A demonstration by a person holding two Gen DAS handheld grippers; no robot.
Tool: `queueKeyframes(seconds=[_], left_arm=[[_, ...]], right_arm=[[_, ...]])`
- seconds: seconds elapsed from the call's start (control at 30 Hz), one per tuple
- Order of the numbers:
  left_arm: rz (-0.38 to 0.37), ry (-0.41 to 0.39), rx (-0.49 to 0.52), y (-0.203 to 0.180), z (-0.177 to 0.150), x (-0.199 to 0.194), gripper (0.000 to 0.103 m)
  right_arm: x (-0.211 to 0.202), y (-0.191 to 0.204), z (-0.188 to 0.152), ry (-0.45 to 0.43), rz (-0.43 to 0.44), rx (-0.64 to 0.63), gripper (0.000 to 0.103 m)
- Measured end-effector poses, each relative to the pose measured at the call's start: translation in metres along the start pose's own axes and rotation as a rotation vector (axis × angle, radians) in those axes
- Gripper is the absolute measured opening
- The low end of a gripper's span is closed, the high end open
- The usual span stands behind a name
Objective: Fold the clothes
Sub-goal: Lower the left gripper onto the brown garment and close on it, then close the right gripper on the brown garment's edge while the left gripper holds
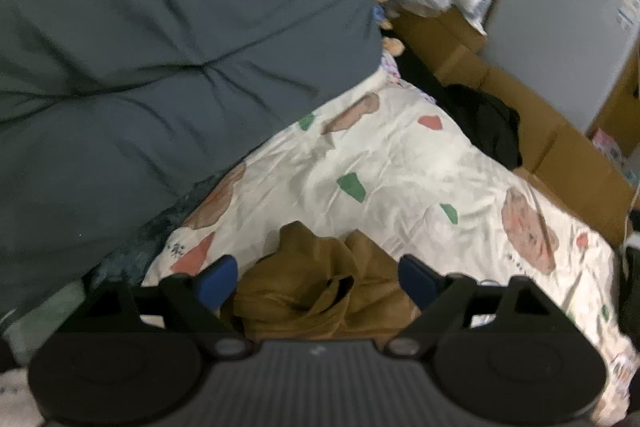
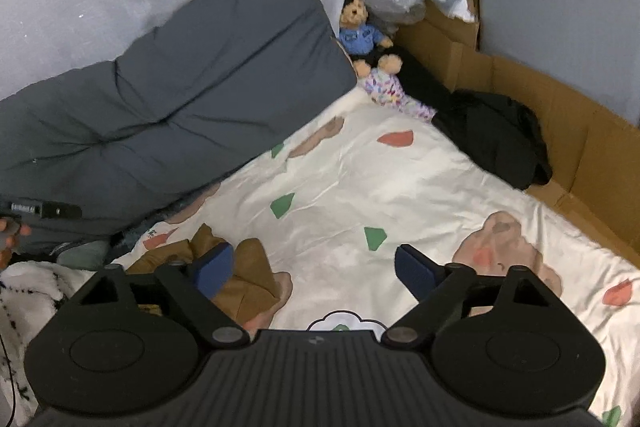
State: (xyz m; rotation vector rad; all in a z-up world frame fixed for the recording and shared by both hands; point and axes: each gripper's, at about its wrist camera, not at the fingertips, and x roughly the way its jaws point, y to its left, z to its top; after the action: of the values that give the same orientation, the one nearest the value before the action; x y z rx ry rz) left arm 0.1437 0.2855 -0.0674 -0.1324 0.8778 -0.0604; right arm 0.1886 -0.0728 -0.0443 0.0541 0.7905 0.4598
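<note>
2 grippers are hanging over a bed with a white bedsheet [image 2: 340, 167] that has green, pink and brown shapes on it. The left gripper [image 1: 318, 281] is holding its blue fingers [image 1: 218, 277] wide apart, and a crumpled brown garment [image 1: 316, 279] is lying between them on the sheet. From this view I cannot tell if the fingers are touching the cloth. The right gripper [image 2: 314, 269] is also holding its blue fingers [image 2: 416, 269] wide apart, with nothing between them but the sheet. In the right wrist view the brown garment [image 2: 248, 275] is sitting low on the left, partly behind the left finger of that gripper.

A big dark grey cushion [image 2: 172, 99] is leaning against a pale grey wall at the back of the bed. A teddy bear [image 2: 360, 31] in a blue shirt is sitting in the far corner, just beside the cushion. A small spotty cloth [image 2: 390, 89] is lying under the bear's feet. A black garment [image 2: 496, 143] is lying in a heap at the right edge of the bed, against flat brown cardboard [image 2: 592, 163].
</note>
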Motion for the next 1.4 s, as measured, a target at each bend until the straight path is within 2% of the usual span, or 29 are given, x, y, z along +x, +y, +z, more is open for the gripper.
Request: queueKeyframes(seconds=[0.13, 0.4, 0.53, 0.83, 0.97, 1.0, 1.07, 1.13, 1.2, 1.4], left_arm=[[-0.05, 0.042, 0.021, 0.002, -0.008, 0.026, 0.09], [-0.076, 0.13, 0.073, -0.002, -0.014, 0.072, 0.091], [-0.076, 0.173, 0.067, 0.003, -0.016, 0.091, 0.085], [-0.128, 0.22, 0.042, 0.0, -0.022, 0.131, 0.084], [-0.093, 0.252, 0.062, -0.007, -0.028, 0.153, 0.084], [-0.086, 0.263, 0.058, -0.007, -0.03, 0.159, 0.081], [-0.086, 0.291, 0.027, -0.002, -0.033, 0.169, 0.065], [-0.073, 0.301, 0.023, 0.001, -0.036, 0.174, 0.037], [-0.06, 0.307, 0.037, 0.006, -0.038, 0.174, 0.016], [-0.044, 0.278, 0.017, 0.034, -0.042, 0.16, 0.009]], right_arm=[[0.03, 0.006, -0.001, 0.047, 0.014, -0.019, 0.089], [0.076, 0.034, -0.02, 0.109, 0.026, -0.054, 0.089], [0.086, 0.042, -0.025, 0.134, 0.045, -0.057, 0.089], [0.109, 0.046, -0.037, 0.192, 0.024, -0.072, 0.089], [0.112, 0.042, -0.043, 0.207, 0.024, -0.062, 0.089], [0.113, 0.041, -0.044, 0.209, 0.026, -0.059, 0.089], [0.113, 0.038, -0.045, 0.214, 0.031, -0.053, 0.087], [0.114, 0.036, -0.047, 0.219, 0.036, -0.047, 0.086], [0.114, 0.036, -0.047, 0.219, 0.041, -0.049, 0.085], [0.134, 0.04, -0.047, 0.22, 0.064, -0.033, 0.084]])
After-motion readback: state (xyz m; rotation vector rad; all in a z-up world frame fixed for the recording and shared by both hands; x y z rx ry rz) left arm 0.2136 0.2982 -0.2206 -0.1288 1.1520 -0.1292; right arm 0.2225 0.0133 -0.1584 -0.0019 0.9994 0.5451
